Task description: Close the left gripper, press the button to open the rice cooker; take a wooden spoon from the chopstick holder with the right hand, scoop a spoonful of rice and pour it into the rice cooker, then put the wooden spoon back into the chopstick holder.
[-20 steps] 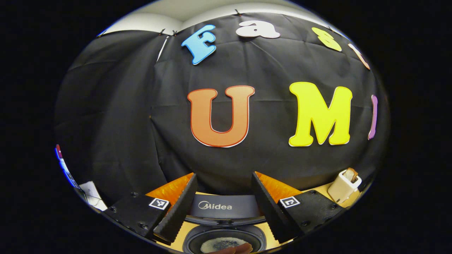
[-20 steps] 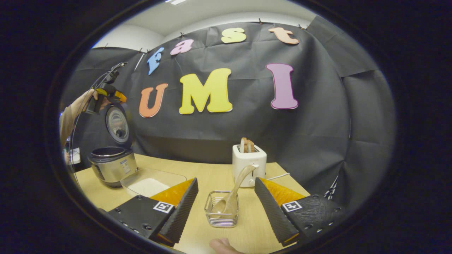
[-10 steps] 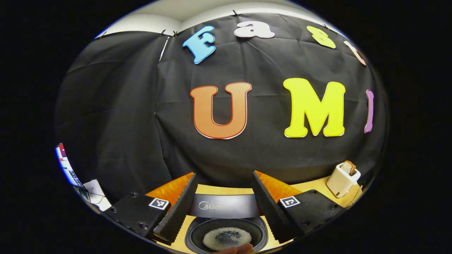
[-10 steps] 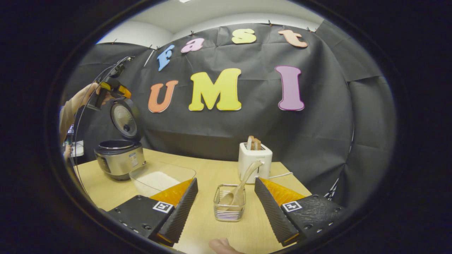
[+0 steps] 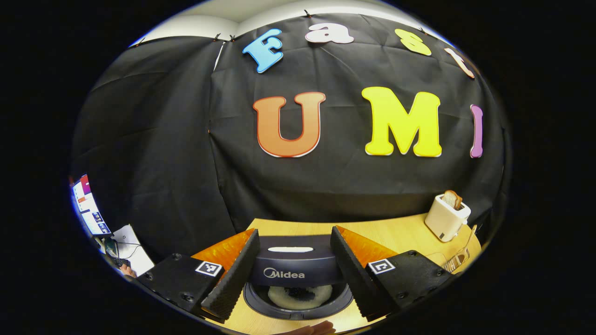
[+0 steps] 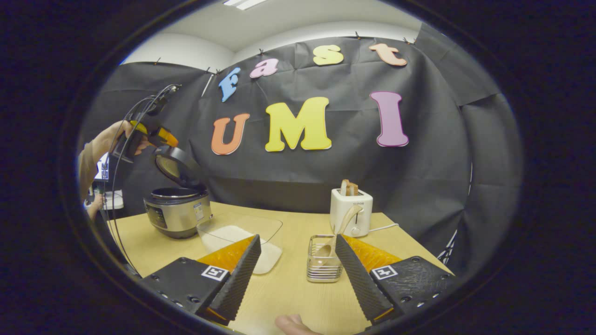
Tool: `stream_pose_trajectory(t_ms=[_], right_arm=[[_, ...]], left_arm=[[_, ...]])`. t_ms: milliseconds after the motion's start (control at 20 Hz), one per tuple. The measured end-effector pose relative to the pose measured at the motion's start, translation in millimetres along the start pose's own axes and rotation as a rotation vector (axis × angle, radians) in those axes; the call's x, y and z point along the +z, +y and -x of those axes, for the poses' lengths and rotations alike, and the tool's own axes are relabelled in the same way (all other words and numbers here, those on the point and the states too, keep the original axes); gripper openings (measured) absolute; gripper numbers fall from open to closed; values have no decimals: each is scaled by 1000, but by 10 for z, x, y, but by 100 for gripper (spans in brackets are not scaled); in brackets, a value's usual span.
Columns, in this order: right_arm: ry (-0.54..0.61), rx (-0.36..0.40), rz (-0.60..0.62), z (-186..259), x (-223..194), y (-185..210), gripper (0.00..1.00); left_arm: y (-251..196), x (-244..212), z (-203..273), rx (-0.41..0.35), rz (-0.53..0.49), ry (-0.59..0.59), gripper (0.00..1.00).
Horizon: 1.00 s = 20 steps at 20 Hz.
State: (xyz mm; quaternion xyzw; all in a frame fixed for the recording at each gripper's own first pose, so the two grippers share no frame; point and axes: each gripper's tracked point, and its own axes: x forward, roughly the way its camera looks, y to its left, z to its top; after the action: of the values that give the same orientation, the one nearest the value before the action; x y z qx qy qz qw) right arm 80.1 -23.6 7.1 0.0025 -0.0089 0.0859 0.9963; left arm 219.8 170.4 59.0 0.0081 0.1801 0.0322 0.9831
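The steel rice cooker (image 6: pixel 177 211) stands at the table's far left, its dark lid (image 6: pixel 179 167) tilted about halfway down over the pot. My left gripper (image 6: pixel 160 137), held by a hand, rests on the lid's top edge. In the left gripper view the lid (image 5: pixel 298 265) lies between the spread fingers of my left gripper (image 5: pixel 294 231), above the pot's rim (image 5: pixel 298 309). My right gripper (image 6: pixel 297 238) hangs open over the table. The wire chopstick holder (image 6: pixel 321 265) stands just ahead by its right finger, with the wooden spoon (image 6: pixel 347 218) leaning in it.
A clear tub of white rice (image 6: pixel 242 232) sits between the cooker and the holder. A white toaster (image 6: pixel 351 211) with bread stands behind the holder, its cord trailing right. The black cloth wall closes the table's back. A screen (image 5: pixel 88 209) glows at the far left.
The cooker lid has swung from upright to about half lowered, with my left gripper coming down with it. My right gripper has shifted, so the holder now stands by its right finger.
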Motion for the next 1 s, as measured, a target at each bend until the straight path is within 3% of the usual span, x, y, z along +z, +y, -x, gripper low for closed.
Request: stream_pose_trajectory(t_ms=[100,200,500,900,1000], right_arm=[[-5,-13,2,50,71,42,98],[-59,-54,13,97,276,-41,94],[-144,-93,93,354,529,-88,96],[-137,-126,67,393,537,-243,95],[-133,-130,74,397,525,-250,95]], left_arm=[[-20,-266,75,-11,13,46,97],[-35,-436,85,-11,21,73,97],[-78,-746,57,15,17,99,97],[-129,-1250,31,-26,49,188,98],[-126,-1240,-1,-29,40,153,97]])
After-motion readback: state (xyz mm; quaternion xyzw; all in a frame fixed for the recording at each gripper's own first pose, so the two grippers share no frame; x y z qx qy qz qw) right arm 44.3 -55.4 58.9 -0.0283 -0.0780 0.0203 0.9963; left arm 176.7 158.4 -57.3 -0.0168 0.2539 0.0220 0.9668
